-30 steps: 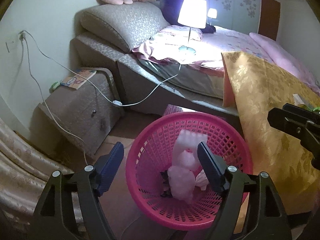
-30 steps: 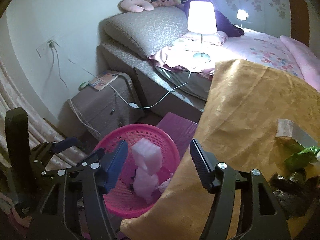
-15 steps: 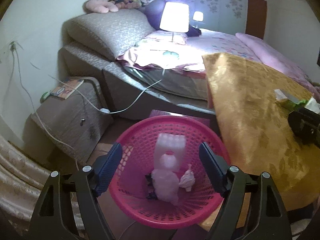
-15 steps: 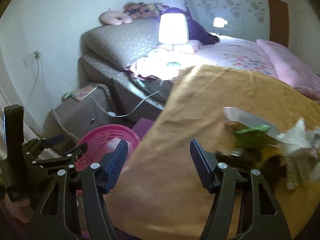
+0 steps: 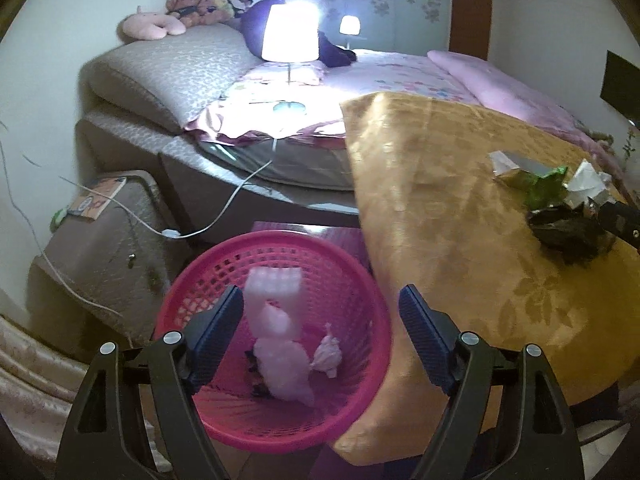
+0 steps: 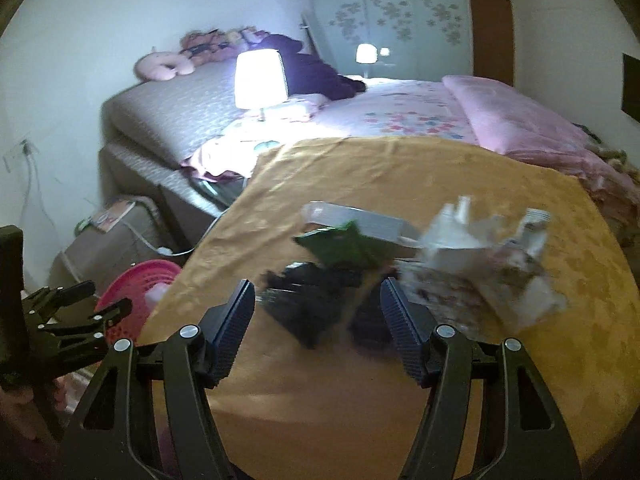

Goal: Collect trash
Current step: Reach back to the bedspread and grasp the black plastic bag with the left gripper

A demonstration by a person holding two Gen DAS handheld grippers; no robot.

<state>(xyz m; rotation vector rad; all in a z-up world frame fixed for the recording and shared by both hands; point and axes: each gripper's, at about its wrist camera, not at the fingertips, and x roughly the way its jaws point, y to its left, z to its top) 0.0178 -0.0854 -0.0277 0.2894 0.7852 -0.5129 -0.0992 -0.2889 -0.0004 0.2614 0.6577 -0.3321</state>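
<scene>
Between our left fingers (image 5: 218, 328) we see a pink plastic lattice basket (image 5: 360, 280) holding white foam pieces (image 5: 276, 320). Between our right fingers (image 6: 236, 320), on a sheeny gold patterned cloth (image 6: 400, 172), lie crinkled glossy black plastic (image 6: 316, 304), a green foil wrapper (image 6: 344, 246) and crumpled white paper (image 6: 460, 240).

The room is dim. Most of the light comes from the lamp (image 5: 291, 32) far ahead on the bed (image 5: 384, 76). Its shade glows so bright it looks washed out white, and it lights the sheet under it. A small second light (image 5: 349, 24) shines farther back. Close to each gripper it is dark and shadowy. In the right view the trash (image 6: 400, 264) just ahead is smeared and blurry. Both pictures bend at the edges and have black corners.
</scene>
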